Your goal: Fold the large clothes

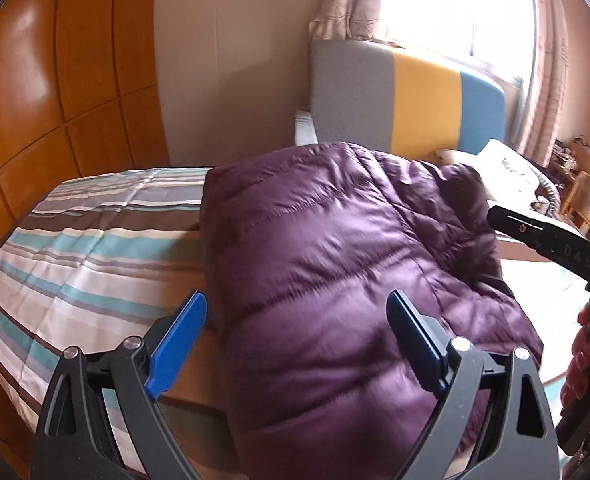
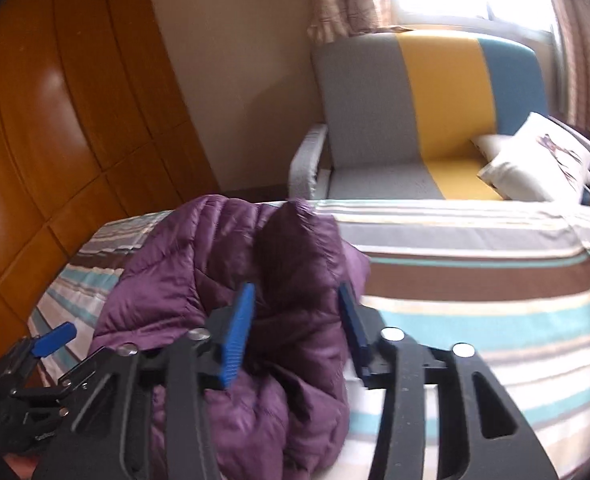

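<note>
While the purple jacket lies on the striped bed, both tools, left and right, gape wide, gripping nothing.

You have one purple jacket, one striped bedspread, one sofa, two pillows and two grippers.

Striped bedspread bare right of jacket, armchair behind

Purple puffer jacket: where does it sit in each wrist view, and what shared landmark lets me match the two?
Left wrist: purple puffer jacket fills centre and lower right, on the striped bedspread.
Right wrist: it lies bunched lower left of centre.
Shared landmark: grey-yellow-blue chair behind the bed.
</note>
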The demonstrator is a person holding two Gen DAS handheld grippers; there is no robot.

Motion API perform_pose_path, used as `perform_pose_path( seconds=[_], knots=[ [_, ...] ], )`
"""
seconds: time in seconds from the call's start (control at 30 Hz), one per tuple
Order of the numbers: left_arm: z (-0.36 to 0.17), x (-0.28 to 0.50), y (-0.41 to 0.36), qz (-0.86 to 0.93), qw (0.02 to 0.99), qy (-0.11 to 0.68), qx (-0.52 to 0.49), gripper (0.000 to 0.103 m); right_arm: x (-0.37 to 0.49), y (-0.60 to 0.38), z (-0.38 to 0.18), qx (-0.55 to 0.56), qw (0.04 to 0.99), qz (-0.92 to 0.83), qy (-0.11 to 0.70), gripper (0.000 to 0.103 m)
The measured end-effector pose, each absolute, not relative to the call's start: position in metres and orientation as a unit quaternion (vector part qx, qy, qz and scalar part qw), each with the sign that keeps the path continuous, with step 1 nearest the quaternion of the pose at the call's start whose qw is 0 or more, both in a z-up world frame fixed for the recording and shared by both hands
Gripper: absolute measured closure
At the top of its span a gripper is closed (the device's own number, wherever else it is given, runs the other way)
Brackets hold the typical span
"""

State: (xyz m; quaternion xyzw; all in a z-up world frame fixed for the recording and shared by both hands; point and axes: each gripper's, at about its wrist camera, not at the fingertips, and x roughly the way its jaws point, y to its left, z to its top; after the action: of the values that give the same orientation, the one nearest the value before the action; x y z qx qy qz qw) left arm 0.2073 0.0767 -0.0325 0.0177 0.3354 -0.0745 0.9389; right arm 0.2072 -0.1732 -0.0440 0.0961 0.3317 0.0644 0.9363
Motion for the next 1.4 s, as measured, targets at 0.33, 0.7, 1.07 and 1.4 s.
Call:
perform_pose_path(
  seconds=[0.33,0.7,1.07,1.4],
  knots=[
    [-0.065,0.242,0.065,-0.085,0.922,0.377,0.018,0.011,0.254,-0.168,-0.098,0.103,0.899,0.039,0.423,0.095],
    [-0.062,0.238,0.075,-0.088,0.920,0.383,0.006,0.010,0.237,-0.165,-0.087,0.102,0.909,0.028,0.403,0.098],
    [-0.033,0.167,0.091,-0.026,0.930,0.365,0.036,0.002,0.135,-0.159,-0.046,0.115,0.918,0.067,0.375,0.053],
    [-0.012,0.089,0.114,0.003,0.943,0.331,0.036,0.002,0.049,-0.122,-0.031,0.058,0.934,0.072,0.345,0.014]
  ],
)
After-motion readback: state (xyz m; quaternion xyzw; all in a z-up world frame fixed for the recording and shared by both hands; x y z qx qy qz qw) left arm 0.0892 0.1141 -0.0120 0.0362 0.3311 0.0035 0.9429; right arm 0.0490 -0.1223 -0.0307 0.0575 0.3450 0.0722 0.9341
